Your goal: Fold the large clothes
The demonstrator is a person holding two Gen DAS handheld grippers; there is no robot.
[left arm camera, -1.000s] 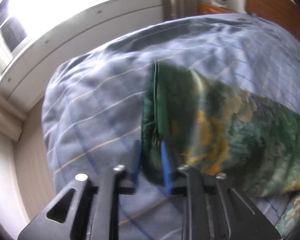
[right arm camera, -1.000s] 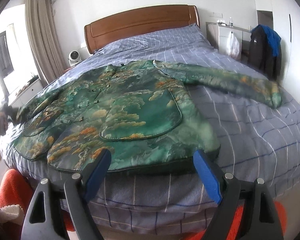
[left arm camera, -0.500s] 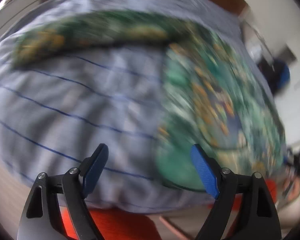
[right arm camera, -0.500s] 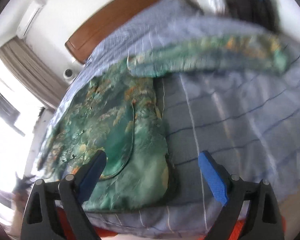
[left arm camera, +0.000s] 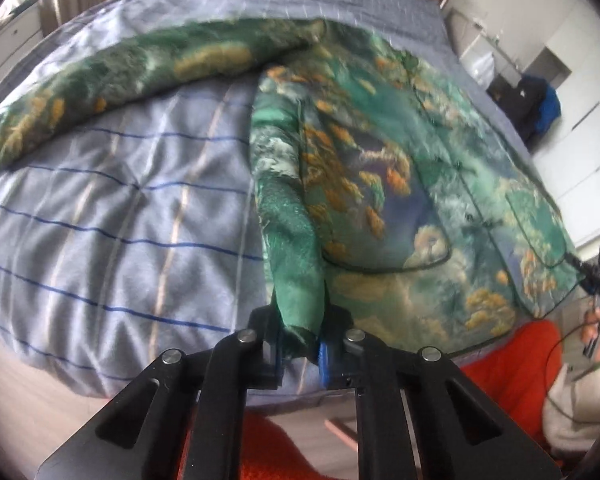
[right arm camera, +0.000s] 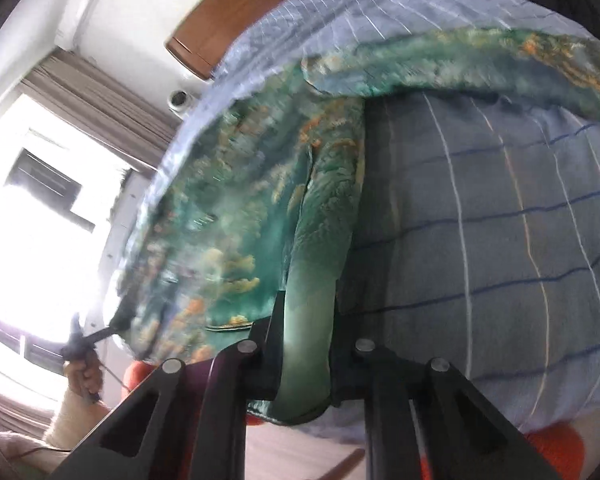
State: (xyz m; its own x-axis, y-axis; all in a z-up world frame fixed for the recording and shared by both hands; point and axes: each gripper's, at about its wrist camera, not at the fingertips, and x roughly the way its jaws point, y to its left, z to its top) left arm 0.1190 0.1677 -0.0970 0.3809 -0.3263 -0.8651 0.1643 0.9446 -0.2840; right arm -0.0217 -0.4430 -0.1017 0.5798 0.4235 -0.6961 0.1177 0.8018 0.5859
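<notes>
Two hem corners of the green brocade jacket [left arm camera: 380,184] are now pinched. A second ago both tongs stood wide and short of the hem; now the left gripper [left arm camera: 300,344] has closed narrow on its corner, and the right gripper's [right arm camera: 306,364] jaws are closing with the other corner bunched between them. That probably readies the first fold. The jacket, padded, glossy and orange-flecked, spreads flat ahead of both tongs on a soft blue checked quilt [left arm camera: 112,208], sleeves flung outward.

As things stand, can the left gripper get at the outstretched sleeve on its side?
Probably not: the left gripper has its jaws shut on the jacket hem corner. The sleeve lies unobstructed on the bed, but farther up.
</notes>
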